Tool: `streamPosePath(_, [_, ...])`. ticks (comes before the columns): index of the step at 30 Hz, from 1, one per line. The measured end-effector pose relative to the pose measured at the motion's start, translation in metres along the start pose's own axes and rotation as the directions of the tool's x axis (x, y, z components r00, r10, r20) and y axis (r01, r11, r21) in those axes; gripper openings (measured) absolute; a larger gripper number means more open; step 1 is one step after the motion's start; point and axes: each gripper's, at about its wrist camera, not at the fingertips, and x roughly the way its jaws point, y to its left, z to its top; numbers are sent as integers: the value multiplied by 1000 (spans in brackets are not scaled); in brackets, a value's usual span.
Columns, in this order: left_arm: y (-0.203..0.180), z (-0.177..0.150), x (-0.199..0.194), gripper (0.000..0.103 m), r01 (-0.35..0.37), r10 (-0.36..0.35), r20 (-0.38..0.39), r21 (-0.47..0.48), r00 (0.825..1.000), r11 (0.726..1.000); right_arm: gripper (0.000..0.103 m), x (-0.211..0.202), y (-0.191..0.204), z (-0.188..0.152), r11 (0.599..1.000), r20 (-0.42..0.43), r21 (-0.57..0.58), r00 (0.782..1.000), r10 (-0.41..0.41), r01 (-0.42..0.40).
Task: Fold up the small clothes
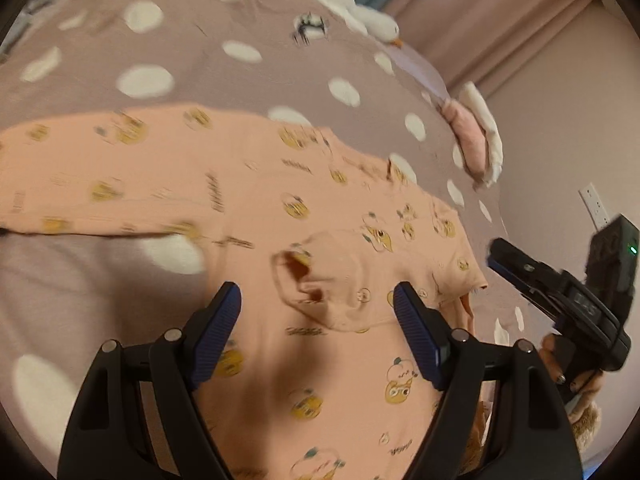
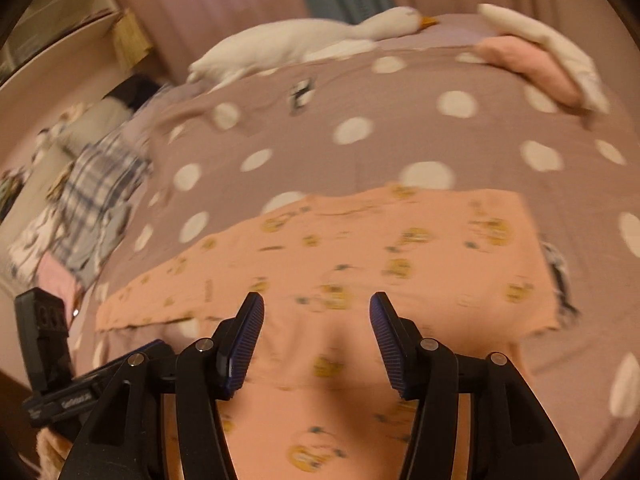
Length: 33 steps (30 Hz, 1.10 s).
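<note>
Small peach shirt (image 1: 280, 208) with yellow cartoon prints lies spread flat on the bed (image 1: 180, 60), which has a mauve cover with white dots. Both views blurred.

Left wrist view: left claw (image 1: 318, 300) open wide, nothing between its blue pads (image 1: 218, 332), hovering over the neck opening of the shirt. One sleeve runs off to the left, a short cuff sticks out at right. Only this view shows the collar. The right claw (image 1: 496, 258) comes in from the right edge, a hand (image 1: 568, 364) around its handle; its jaw gap is not readable here.

Right wrist view: right claw (image 2: 316, 324) with jaws parted, no cloth between them, above the shirt body. No collar visible here, just flat printed fabric. The left claw's body shows at the lower left edge only.

Only the right view shows plaid cloth (image 2: 96, 196) bunched at the left side of the bed and shelves beyond. Both views show a white goose toy (image 2: 304, 40) and a pink and white pillow (image 2: 536, 64) at the far end, curtains (image 1: 500, 20) behind. Wall socket (image 1: 596, 204) shows only in the left view.
</note>
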Motion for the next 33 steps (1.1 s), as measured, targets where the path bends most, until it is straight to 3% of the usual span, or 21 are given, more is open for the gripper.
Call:
streamPosePath(7, [-1,-2,52,61,1,-3,-102,-19,995,1000,55,-16,-46,-11,992,24,106,997,-71,68])
streamPosePath(9, [-3,-2,52,49,-5,4,-82,-8,997,1000,55,-18,-60,-14,987,28,139,996,-81,77])
streamPosePath(11, [-2,-2,55,23,5,-7,-83,-25,997,1000,55,-19,-72,-16,981,29,173,995,-98,92])
streamPosePath(13, [-1,0,60,11,-3,-1,-93,-42,996,999,55,-19,-83,-18,974,26,200,993,-117,109])
streamPosePath(18, [-24,7,47,7,-30,32,-39,34,999,999,55,-18,-103,-22,959,13,247,989,-148,140])
streamPosePath(26, [-63,56,-10,7,39,-48,98,92,994,995,55,-18,-119,-20,946,15,298,990,-137,126])
streamPosePath(33, [-66,83,-38,7,-41,20,173,117,985,992,55,-8,-119,-13,949,3,299,994,-107,101])
